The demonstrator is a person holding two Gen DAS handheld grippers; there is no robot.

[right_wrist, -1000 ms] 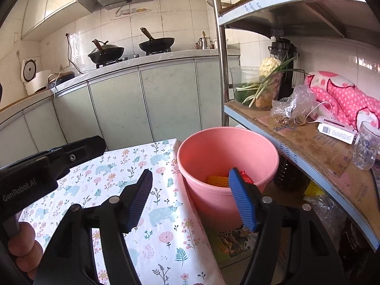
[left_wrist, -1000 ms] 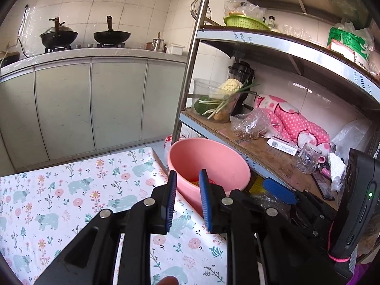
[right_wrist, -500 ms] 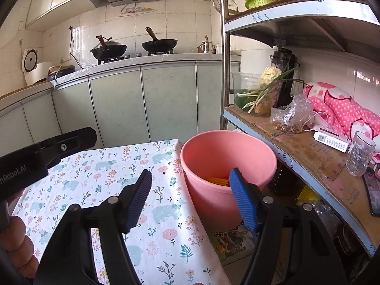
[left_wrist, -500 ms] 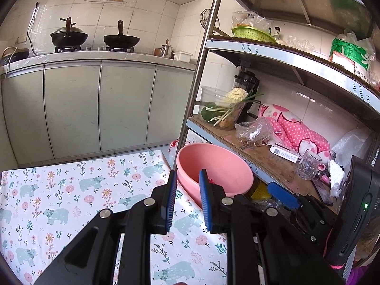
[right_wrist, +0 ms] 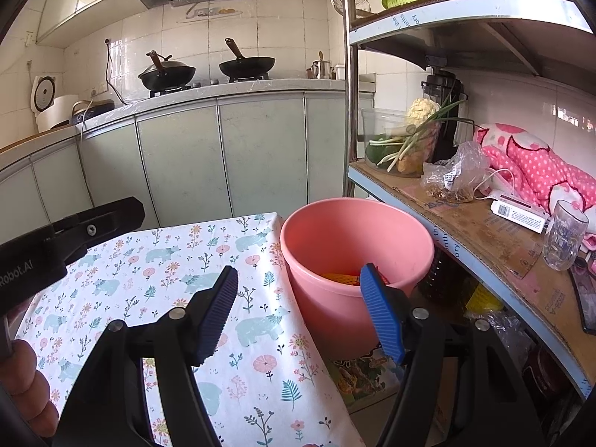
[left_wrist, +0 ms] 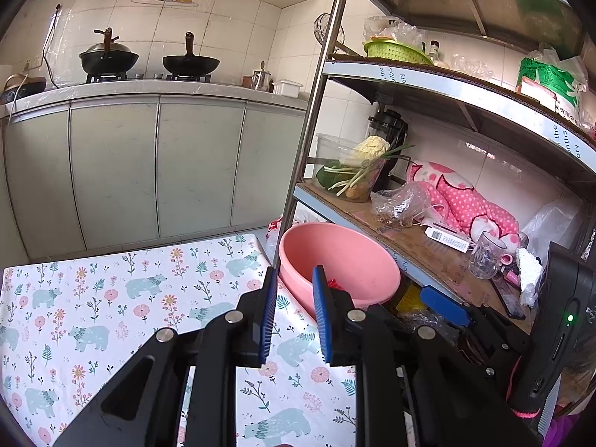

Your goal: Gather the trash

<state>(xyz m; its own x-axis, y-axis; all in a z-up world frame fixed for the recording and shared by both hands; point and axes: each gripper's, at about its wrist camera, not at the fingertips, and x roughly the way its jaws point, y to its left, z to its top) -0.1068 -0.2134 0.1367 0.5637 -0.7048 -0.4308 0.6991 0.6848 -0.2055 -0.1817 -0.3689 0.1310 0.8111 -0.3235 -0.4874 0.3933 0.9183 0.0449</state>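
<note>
I counted two woks [left_wrist: 108, 57] on the stove, one pink bucket [right_wrist: 355, 257], one glass [right_wrist: 565, 234] and one green basket [left_wrist: 398, 51].

Pink plastic bucket [right_wrist: 337, 313] stands upright on the floor just right of my table, btwn its cloth edge and the shelf rack. Round rim, open top, no lid. Inside, low at the near side, I see trash: an orange-yellow piece [right_wrist: 337, 277] and sth red [left_wrist: 334, 283] next to it. Rest of the bucket's inside looks bare pink wall.
</note>
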